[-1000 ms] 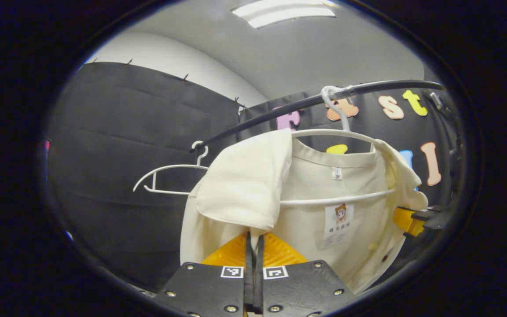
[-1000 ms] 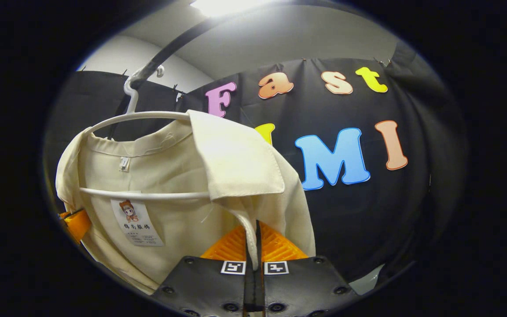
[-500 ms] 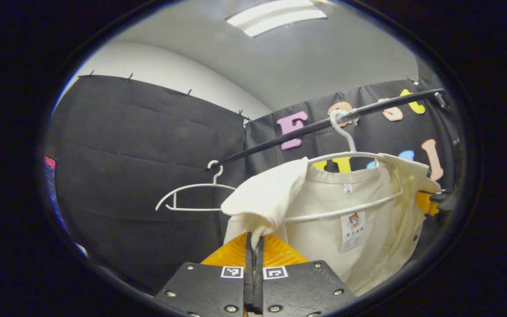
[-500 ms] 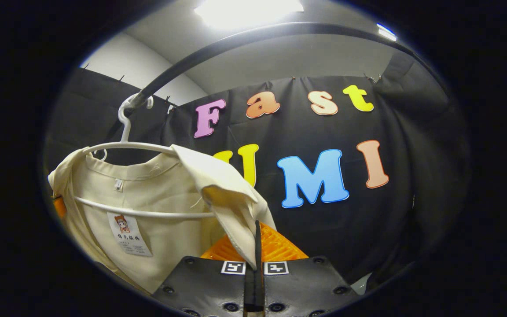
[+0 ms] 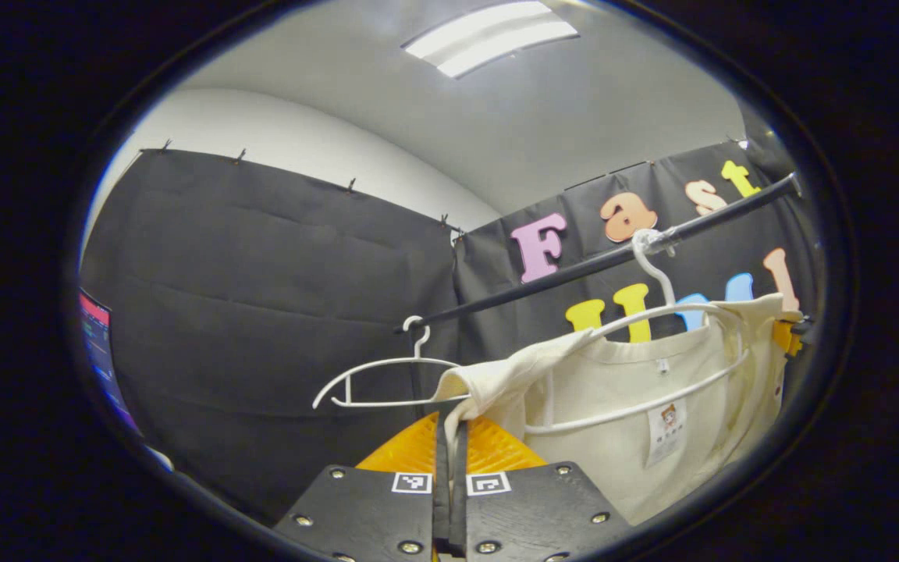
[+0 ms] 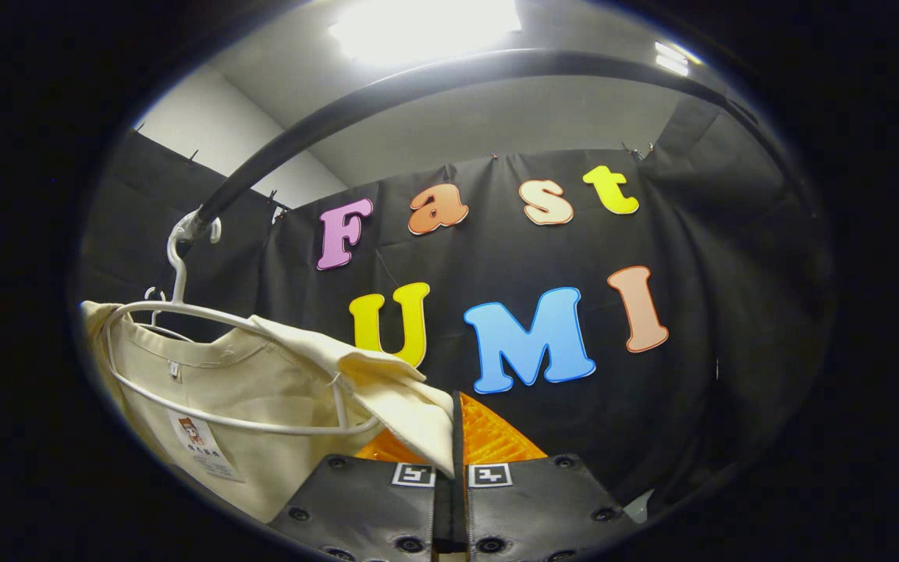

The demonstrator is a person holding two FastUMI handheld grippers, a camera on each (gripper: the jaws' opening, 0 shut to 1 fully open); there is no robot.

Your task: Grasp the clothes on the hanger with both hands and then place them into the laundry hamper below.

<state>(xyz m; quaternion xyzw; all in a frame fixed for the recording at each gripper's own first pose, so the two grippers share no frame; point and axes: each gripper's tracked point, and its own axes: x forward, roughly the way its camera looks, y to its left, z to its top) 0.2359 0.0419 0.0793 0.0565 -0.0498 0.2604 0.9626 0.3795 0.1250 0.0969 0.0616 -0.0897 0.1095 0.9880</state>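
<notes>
- Between my two claws hangs the shirt point(image 5: 637, 390), draped on its white hanger point(image 5: 652, 312), which hooks over the black rail point(image 5: 574, 269).
- Left claw point(image 5: 449, 437): fingers pressed together, pinching one shoulder of the shirt.
- Right claw point(image 6: 453, 437): fingers pressed together, pinching the other shoulder point(image 6: 410, 410).
- Both shoulders are drawn outward, off the hanger's ends; the collar sits inside the hanger loop.
- Judgement: the cloth must clear the hanger outward and down. I cannot see the hamper from here.
- Spare hanger point(image 5: 387, 378) hangs empty on the rail, beyond my left claw.

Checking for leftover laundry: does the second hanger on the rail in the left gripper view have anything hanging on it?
No, the second hanger hangs bare on the rail, beside the hanger carrying the cream shirt.
</notes>
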